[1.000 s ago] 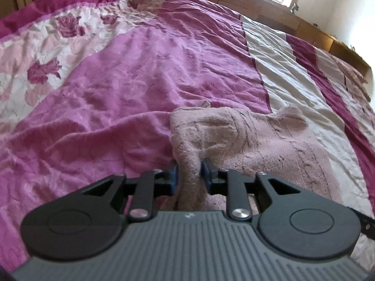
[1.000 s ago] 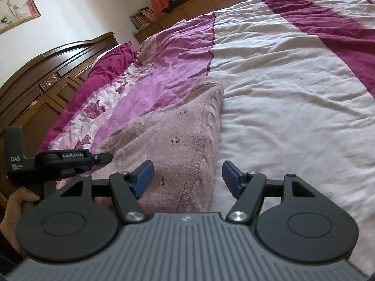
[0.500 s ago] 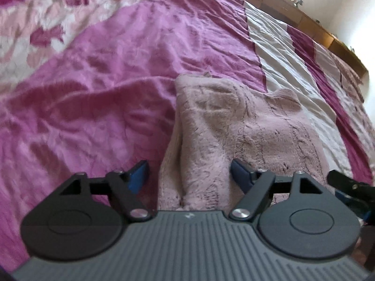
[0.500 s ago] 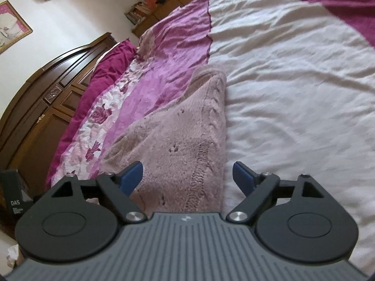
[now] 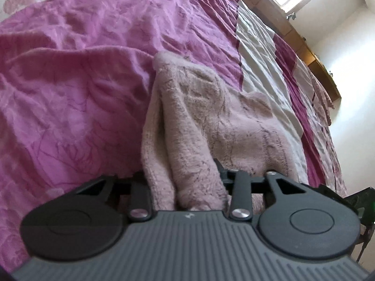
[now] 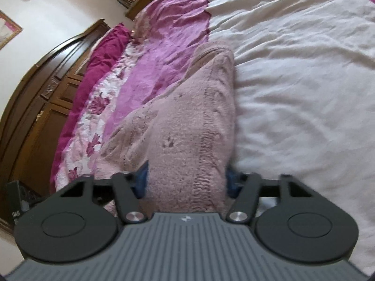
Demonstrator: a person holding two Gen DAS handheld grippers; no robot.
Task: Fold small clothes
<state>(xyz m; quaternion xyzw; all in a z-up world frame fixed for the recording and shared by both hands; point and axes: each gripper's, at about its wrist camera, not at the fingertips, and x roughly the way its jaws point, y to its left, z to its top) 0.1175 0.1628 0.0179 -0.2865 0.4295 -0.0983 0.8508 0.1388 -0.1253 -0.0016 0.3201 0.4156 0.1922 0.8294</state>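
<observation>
Pink knit garment [image 5: 211,126]: lying on the bedspread [image 5: 70,107], across the seam where purple meets white, with both near corners bunched up off the bed.

Left hand-held gripper [image 5: 185,178]: at the garment's near left corner, jaws closing, thick fold of knit between them and apparently pinched.

Right hand-held gripper [image 6: 187,178]: at the garment's near right corner, jaws closing around a wide bunch of knit; blue pads [image 6: 143,175] touching the fabric on both sides.

Recommended procedure:
- Finish closing both grippers before lifting; confirm all layers caught.
- Raise both corners together, level, keeping the near edge taut.
- Carry toward the garment's far edge, nearer the headboard [image 6: 35,107], and lay edge on edge.
- Avoid pinching the bedspread beneath the garment.
</observation>
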